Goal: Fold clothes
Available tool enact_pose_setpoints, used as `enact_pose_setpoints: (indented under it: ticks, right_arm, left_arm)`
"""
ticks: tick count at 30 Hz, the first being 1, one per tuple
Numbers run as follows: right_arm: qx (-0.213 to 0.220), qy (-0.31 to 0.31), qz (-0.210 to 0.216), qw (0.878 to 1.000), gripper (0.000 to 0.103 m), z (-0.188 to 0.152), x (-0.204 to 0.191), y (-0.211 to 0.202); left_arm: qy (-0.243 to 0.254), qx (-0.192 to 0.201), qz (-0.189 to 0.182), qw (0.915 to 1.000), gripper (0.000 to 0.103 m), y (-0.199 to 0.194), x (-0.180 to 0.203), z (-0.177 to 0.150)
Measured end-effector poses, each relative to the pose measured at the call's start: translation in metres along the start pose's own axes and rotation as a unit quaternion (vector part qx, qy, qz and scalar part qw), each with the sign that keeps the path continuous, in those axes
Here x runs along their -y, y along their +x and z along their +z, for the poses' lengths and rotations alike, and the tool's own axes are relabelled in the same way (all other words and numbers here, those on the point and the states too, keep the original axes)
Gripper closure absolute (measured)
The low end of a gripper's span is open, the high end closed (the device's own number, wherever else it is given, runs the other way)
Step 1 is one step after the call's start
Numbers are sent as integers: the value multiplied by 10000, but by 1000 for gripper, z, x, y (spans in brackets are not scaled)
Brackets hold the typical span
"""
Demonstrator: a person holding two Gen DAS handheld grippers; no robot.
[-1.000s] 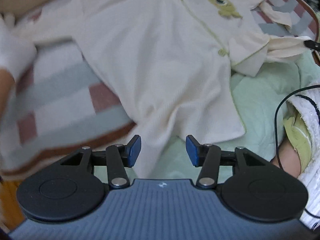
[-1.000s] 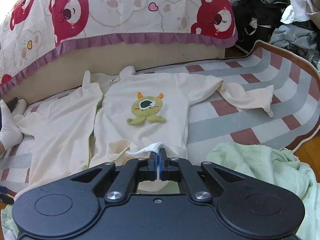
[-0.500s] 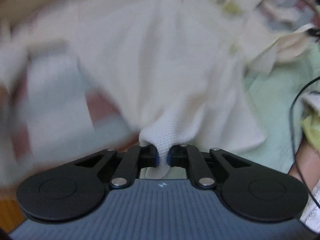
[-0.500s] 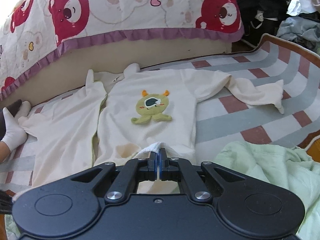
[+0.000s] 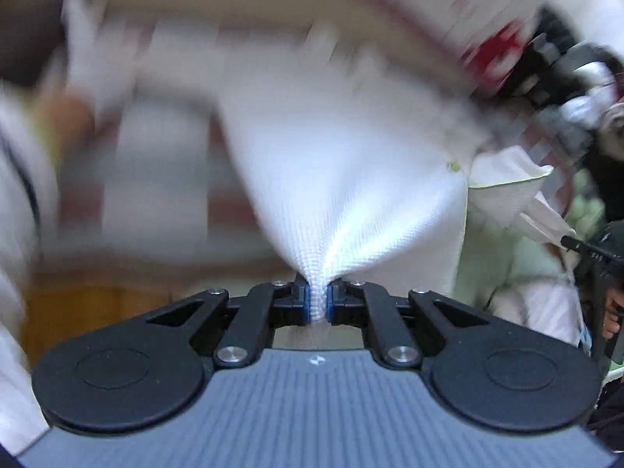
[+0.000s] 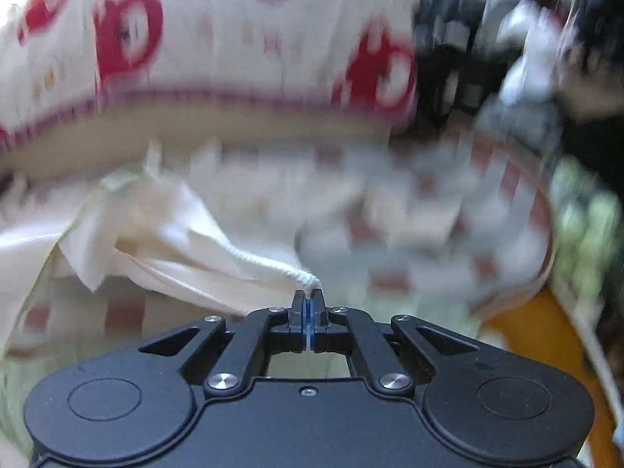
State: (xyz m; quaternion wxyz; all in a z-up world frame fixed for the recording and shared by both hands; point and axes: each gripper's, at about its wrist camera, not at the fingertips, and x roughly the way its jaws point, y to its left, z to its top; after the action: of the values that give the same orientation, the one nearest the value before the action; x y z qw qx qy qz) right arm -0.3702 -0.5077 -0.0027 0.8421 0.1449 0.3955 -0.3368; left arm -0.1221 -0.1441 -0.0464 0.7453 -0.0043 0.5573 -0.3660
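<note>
A cream baby garment (image 5: 343, 163) with green trim is lifted off the striped mat (image 5: 156, 179). My left gripper (image 5: 318, 302) is shut on a bunched corner of its hem, and the cloth fans up and away from the blue pads. In the right wrist view the same garment (image 6: 163, 230) hangs in folds to the left, and my right gripper (image 6: 309, 304) is shut on a twisted tip of it. Both views are blurred by motion. The monster patch on the chest is hidden.
A bear-print quilt (image 6: 218, 39) over a bed edge runs across the back. The striped mat (image 6: 429, 226) has a brown rim at the right, with wooden floor (image 6: 526, 335) beyond. A pale green cloth (image 5: 495, 257) lies at the right, and a gloved hand (image 5: 89, 58) shows at the upper left.
My left gripper shut on the garment's lower hem and lifted it. My right gripper kept its grip and rose too, so the flat garment now hangs bunched between them.
</note>
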Motion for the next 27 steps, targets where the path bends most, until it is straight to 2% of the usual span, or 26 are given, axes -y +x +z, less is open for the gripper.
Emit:
enact_pose_setpoints:
  ticks: [3, 7, 9, 11, 13, 16, 17, 20, 25, 27]
  right_arm:
    - [-393, -96, 120, 9991, 102, -11, -9, 30]
    - [-397, -344, 42, 9986, 102, -9, -16, 38]
    - [-397, -280, 110, 9988, 102, -7, -12, 38]
    - [-402, -191, 156, 9989, 102, -11, -9, 38]
    - [-399, -121, 199, 9989, 102, -16, -8, 36]
    - [-334, -51, 245, 9991, 102, -24, -7, 32]
    - [-292, -10, 271, 9992, 102, -26, -6, 32]
    - [-177, 71, 342, 9992, 102, -28, -4, 31]
    - [30, 47, 534, 9986, 102, -26, -3, 25]
    - [103, 57, 622, 9980, 102, -25, -1, 21]
  left_arm:
    - [-122, -721, 73, 9973, 96, 44, -6, -13]
    - [286, -1043, 591, 9924, 91, 59, 0, -11]
    - [413, -977, 578, 9927, 86, 54, 9, -5]
    - [627, -869, 313, 9937, 72, 46, 24, 5]
    - [1018, -511, 134, 9934, 65, 32, 44, 13]
    - [1610, 25, 28, 9869, 51, 33, 82, 22]
    - [1701, 102, -87, 9853, 50, 39, 94, 26]
    - [1833, -152, -583, 9812, 50, 76, 124, 45]
    - [2465, -211, -930, 9644, 48, 149, 176, 58]
    - [2449, -339, -1101, 9627, 44, 172, 186, 59]
